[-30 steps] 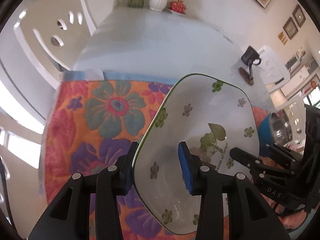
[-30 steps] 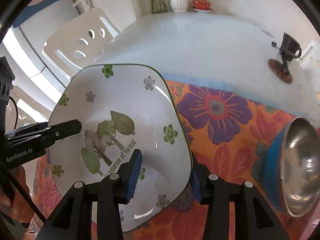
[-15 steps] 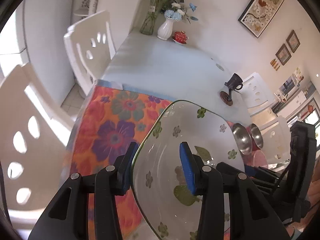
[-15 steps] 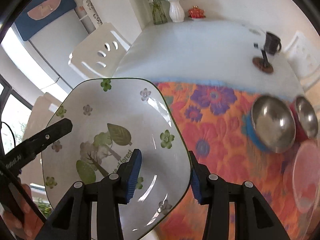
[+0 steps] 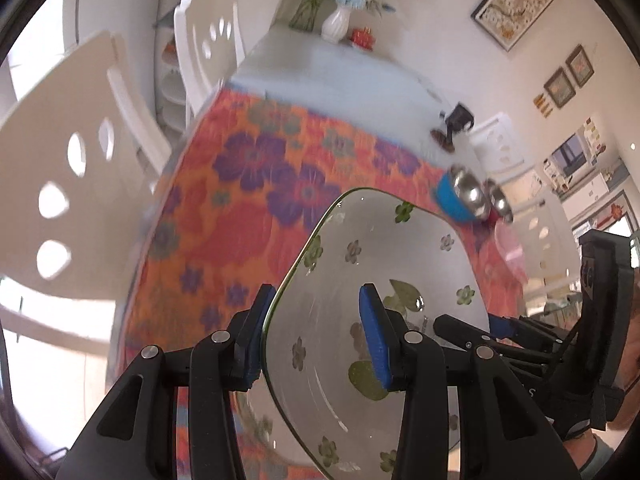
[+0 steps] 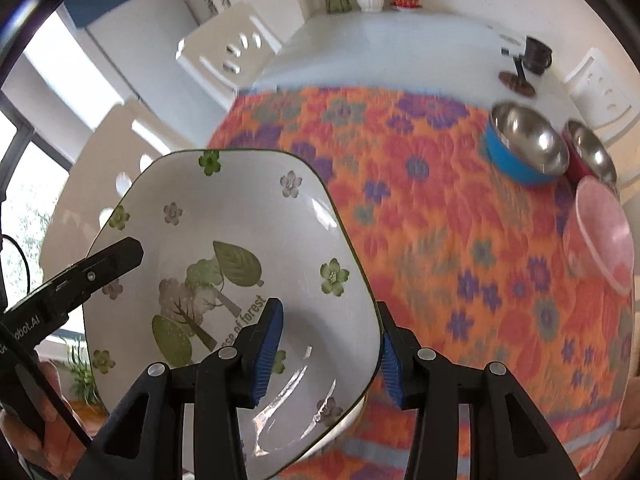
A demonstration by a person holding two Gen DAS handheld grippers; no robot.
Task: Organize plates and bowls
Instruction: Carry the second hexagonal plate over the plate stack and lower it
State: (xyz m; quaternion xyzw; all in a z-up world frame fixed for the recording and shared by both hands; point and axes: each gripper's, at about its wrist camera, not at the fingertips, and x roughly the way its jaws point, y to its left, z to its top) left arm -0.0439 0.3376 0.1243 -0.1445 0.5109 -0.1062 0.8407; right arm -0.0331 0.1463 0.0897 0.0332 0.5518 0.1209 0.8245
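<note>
Both tools clamp opposite rims of square floral bowl: left tool, right tool. Vs 1 s ago: bowl lifted higher, carried off floral cloth edge, tabletop further away. Blue steel bowl, red bowl, pink plate now in view — likely stacking spot.

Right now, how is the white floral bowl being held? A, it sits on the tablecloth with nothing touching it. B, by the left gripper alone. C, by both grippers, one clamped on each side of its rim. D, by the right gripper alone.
C: the left gripper and the right gripper each pinch an opposite side of the floral bowl, carried above the flowered tablecloth.
</note>
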